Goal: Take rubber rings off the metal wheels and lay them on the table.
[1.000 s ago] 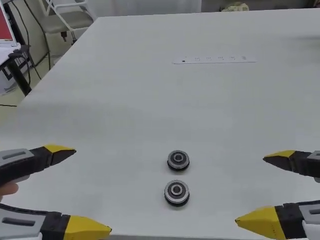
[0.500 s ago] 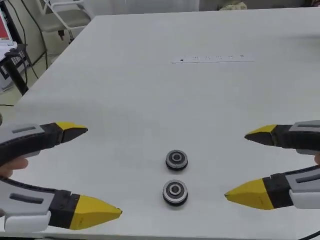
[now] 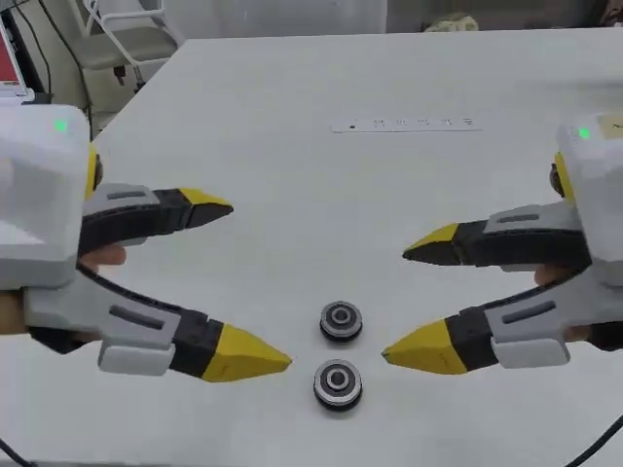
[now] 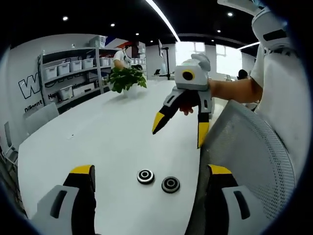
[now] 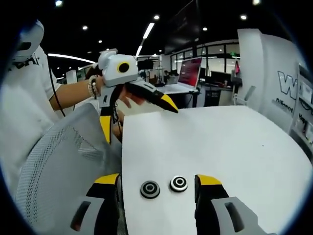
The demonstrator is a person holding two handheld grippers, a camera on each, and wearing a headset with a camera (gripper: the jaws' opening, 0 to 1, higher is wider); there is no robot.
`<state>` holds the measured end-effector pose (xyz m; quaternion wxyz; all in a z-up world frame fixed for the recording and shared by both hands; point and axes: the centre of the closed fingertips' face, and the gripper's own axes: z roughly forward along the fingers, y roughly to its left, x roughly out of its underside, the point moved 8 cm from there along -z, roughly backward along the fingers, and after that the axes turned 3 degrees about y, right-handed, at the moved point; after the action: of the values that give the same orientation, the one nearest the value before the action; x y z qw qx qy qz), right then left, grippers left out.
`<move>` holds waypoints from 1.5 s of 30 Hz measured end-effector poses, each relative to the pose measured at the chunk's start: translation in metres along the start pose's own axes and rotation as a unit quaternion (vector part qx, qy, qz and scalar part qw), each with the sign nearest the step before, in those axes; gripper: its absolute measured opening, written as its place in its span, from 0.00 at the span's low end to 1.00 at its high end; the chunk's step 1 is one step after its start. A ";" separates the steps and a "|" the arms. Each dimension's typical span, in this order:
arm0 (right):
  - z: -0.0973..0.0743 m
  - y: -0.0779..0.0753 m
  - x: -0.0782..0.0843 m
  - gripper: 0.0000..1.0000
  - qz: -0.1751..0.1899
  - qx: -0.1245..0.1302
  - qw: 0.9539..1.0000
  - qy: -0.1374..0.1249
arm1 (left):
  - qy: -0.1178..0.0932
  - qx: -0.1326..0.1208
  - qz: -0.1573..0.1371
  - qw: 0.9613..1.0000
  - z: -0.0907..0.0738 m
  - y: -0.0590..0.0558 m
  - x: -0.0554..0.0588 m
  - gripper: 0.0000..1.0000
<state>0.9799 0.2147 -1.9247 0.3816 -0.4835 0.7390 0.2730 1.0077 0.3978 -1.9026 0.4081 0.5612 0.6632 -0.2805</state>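
1. Head view, lower centre: two metal wheels lie flat on the white table [image 3: 292,165], one directly above the other in the frame. The upper wheel [image 3: 341,320] and the lower wheel [image 3: 338,383] are close together but not touching.
2. The left gripper [image 3: 257,284] reaches in from the left edge and the right gripper [image 3: 393,305] from the right. Both have their jaws spread wide and hold nothing, with the yellow tips pointing inward toward each other.
3. The wheels sit in the gap between the two lower yellow tips. The upper wheel is just above the level of those tips and the lower wheel just below it. No tip touches either wheel.
4. Left gripper view, lower centre: the wheels lie side by side between that gripper's own jaws, with the opposite gripper hanging above them at mid-frame. The right gripper view shows the same layout, with the opposite gripper at upper left.
5. Large wall lettering [image 4: 29,87] at the left edge of the left gripper view begins with "W". A smaller line beneath it starts "Di", and the rest cannot be read. Similar lettering stands at the right edge of the right gripper view. A pale strip [image 3: 404,124] at upper centre of the head view carries marks too small to read.
6. Each wheel shows a black rubber ring [image 3: 341,337] around a silver metal hub with a dark centre. A ring is seated on both wheels.
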 end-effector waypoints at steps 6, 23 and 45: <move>0.014 -0.006 -0.003 0.52 -0.017 -0.007 1.000 0.015 | -0.008 0.014 0.031 0.999 0.016 0.006 -0.009 0.87; 0.060 0.002 0.044 0.29 -0.012 -0.051 0.997 0.051 | -0.019 0.046 0.003 0.999 0.058 0.005 0.038 0.53; 0.074 0.008 0.072 0.19 0.006 -0.055 0.996 0.072 | 0.067 0.100 0.044 0.992 0.082 -0.023 0.073 0.21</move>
<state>0.9770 0.2385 -2.0248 0.2985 -0.5175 0.7512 0.2806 1.0015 0.3624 -2.0085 0.3165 0.6457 0.6319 -0.2891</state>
